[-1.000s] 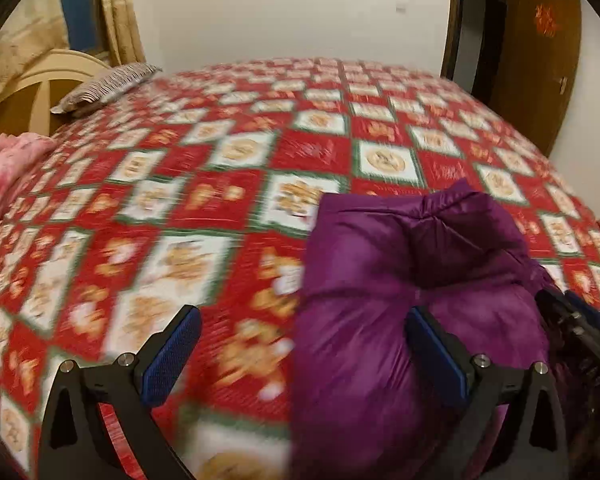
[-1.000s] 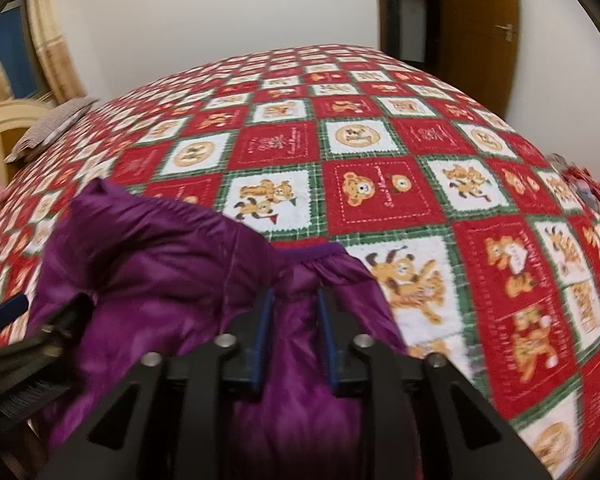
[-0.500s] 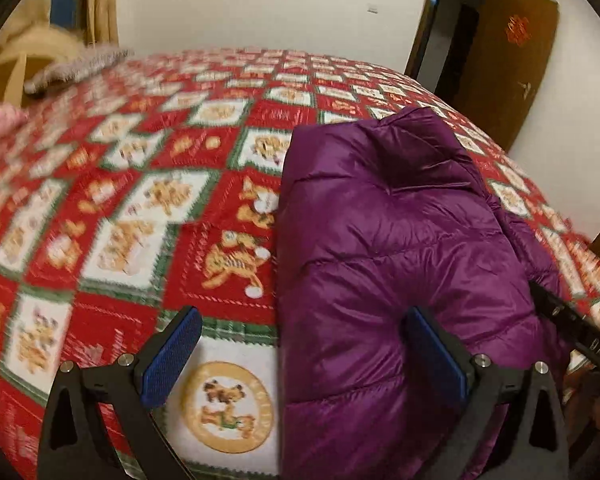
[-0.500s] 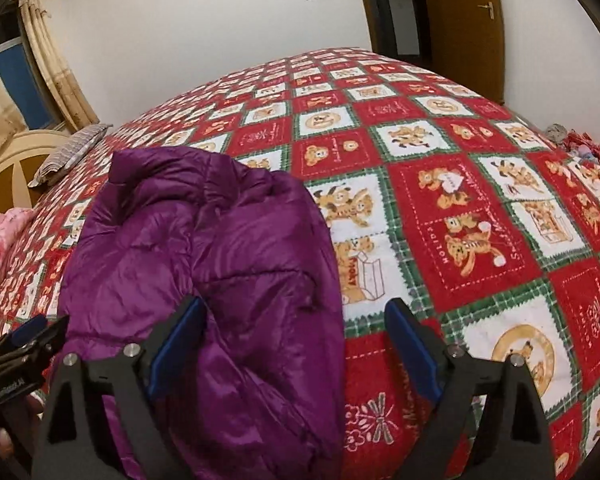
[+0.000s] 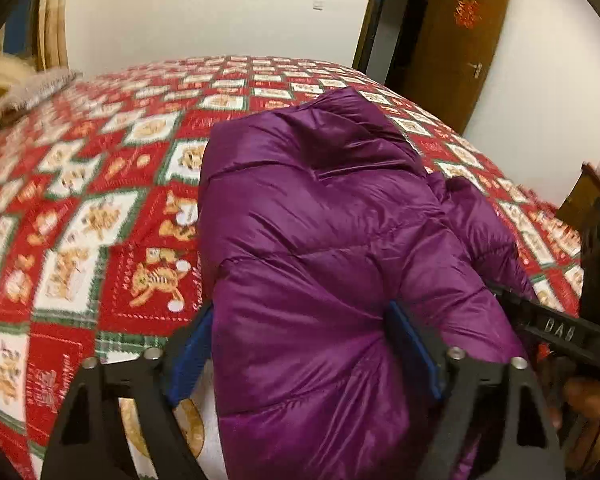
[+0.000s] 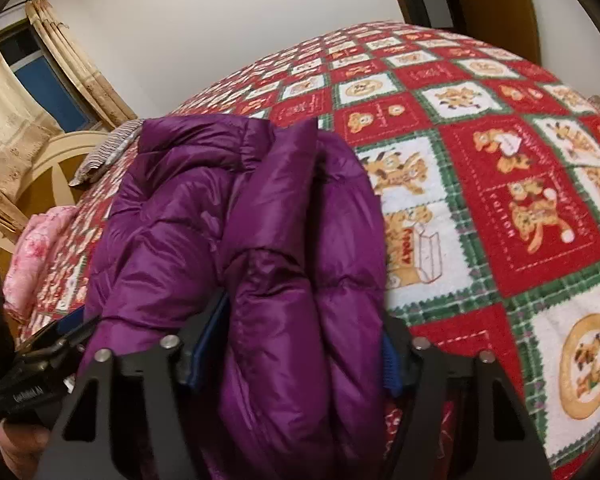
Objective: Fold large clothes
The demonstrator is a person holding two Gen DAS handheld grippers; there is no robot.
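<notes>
Purple puffer jacket bundled on the bed, near edge squeezed by both left gripper and right gripper, fingers clamped into the puffy bulk, probably to stop it springing open mid-fold.

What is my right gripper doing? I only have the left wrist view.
Observer: The right gripper straddles a thick fold of the purple jacket, with its pads pressing in on both sides.
Operator: Is anything lying past the jacket on that side?
Observer: Yes, a pink quilt lies at the edge of the bed, left of the jacket in the right wrist view.
</notes>
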